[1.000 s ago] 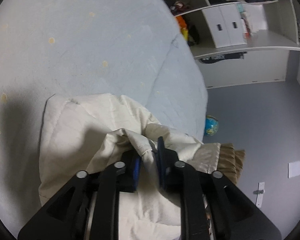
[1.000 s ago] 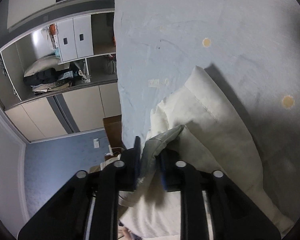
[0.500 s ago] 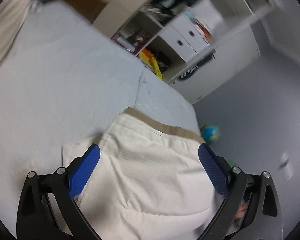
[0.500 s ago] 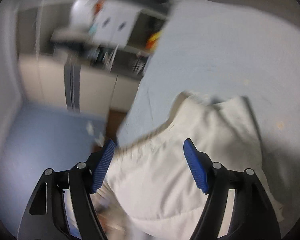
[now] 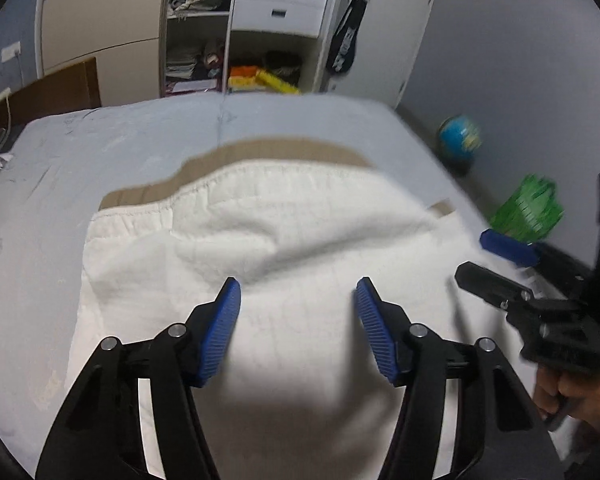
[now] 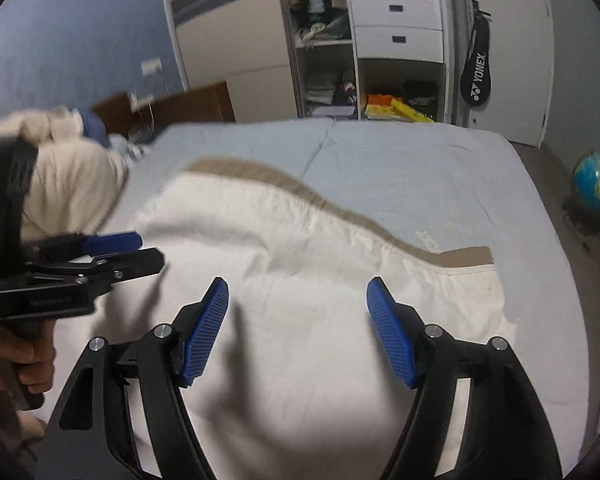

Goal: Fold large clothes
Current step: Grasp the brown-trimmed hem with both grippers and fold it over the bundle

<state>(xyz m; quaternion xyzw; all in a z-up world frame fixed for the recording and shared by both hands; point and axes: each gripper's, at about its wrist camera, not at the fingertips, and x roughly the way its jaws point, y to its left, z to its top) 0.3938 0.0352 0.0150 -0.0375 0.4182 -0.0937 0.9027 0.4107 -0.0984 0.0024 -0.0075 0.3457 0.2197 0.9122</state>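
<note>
Both grippers — left gripper (image 5: pixel 298 324), right gripper (image 6: pixel 298 328) — have let go and I see them open, empty above the cream garment (image 5: pixel 260 248) lying folded on the bed (image 5: pixel 120 140) — this fold looks done.

cream garment (image 5: pixel 284 240) | folded, tan edge, possibly trousers | flat on bed
</note>
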